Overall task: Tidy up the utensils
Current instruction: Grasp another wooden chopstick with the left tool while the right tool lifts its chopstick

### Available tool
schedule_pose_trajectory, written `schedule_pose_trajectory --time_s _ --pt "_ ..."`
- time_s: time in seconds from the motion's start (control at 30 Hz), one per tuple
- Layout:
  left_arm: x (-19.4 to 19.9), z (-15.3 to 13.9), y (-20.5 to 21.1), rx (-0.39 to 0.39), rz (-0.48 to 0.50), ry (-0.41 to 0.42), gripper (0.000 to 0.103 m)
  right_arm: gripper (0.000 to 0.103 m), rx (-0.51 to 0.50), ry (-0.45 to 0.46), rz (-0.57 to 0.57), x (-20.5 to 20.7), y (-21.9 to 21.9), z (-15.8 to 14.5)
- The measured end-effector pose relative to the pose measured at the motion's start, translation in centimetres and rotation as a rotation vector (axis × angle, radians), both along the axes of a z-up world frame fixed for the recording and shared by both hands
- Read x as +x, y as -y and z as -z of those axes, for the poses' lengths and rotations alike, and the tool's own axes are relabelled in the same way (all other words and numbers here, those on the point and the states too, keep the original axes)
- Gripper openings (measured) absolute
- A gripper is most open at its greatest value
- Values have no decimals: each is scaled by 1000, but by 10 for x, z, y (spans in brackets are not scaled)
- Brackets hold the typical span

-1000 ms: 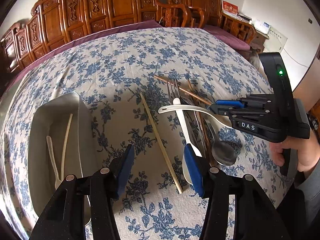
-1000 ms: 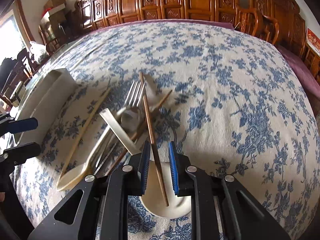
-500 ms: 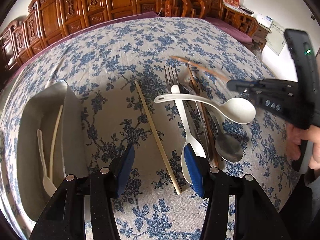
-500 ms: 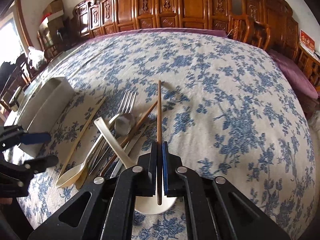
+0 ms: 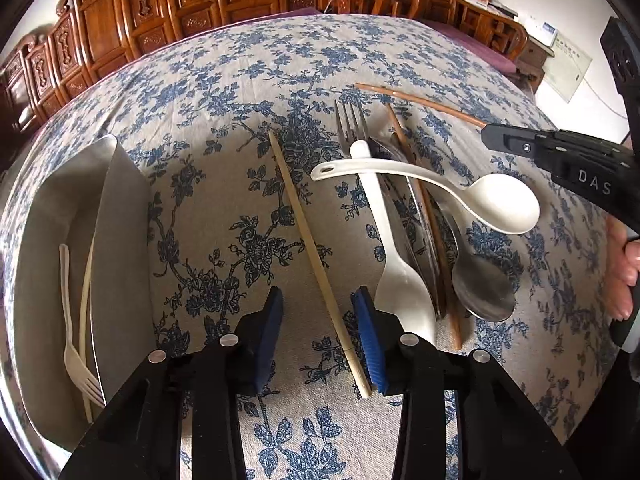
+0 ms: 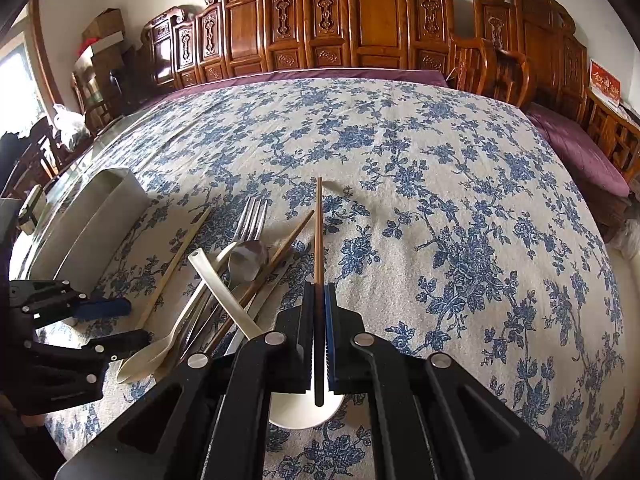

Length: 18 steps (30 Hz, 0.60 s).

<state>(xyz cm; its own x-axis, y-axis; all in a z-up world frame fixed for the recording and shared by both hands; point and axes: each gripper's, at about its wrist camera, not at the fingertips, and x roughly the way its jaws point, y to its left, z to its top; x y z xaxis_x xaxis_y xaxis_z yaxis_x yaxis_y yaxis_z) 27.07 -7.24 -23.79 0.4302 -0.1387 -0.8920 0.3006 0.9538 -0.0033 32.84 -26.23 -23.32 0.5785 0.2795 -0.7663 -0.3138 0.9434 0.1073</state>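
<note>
**Utensil sorting: both grippers at the pile**

Left wrist view. The left gripper points down at the blue-flowered tablecloth. Its jaws have just been closing and straddle the near end of a pale bamboo chopstick; the right pad lies against it, the left pad stands clear. Left of this chopstick sits a grey rectangular metal tray holding a cream plastic fork and a second pale stick. Right of the chopstick lies the pile: a white plastic spoon, a steel fork, a steel spoon, and a white ceramic ladle spoon lying across them.

Right wrist view. The right gripper is clamped on a dark brown wooden chopstick, which juts straight forward, lifted above the cloth. A matching brown chopstick remains in the pile, left of the held one.
</note>
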Motion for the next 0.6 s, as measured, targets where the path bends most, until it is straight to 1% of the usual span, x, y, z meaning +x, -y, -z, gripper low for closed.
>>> schedule_pose_trajectory --time_s 0.13,0.2,0.3,0.47,0.6 --pt "0 0 0 7 -3 6 31 6 -1 0 -1 0 -1 0" --pt "0 0 -2 5 -7 6 24 6 -1 1 -3 -1 -1 -1" --pt "2 -1 -6 0 -17 3 6 6 -4 6 -8 -2 -3 -2" --pt "3 0 -9 -4 -25 -2 4 6 -1 14 -13 -3 -8 -5" --pt "1 -6 -14 -9 -32 16 4 6 3 23 -14 -6 -12 -8"
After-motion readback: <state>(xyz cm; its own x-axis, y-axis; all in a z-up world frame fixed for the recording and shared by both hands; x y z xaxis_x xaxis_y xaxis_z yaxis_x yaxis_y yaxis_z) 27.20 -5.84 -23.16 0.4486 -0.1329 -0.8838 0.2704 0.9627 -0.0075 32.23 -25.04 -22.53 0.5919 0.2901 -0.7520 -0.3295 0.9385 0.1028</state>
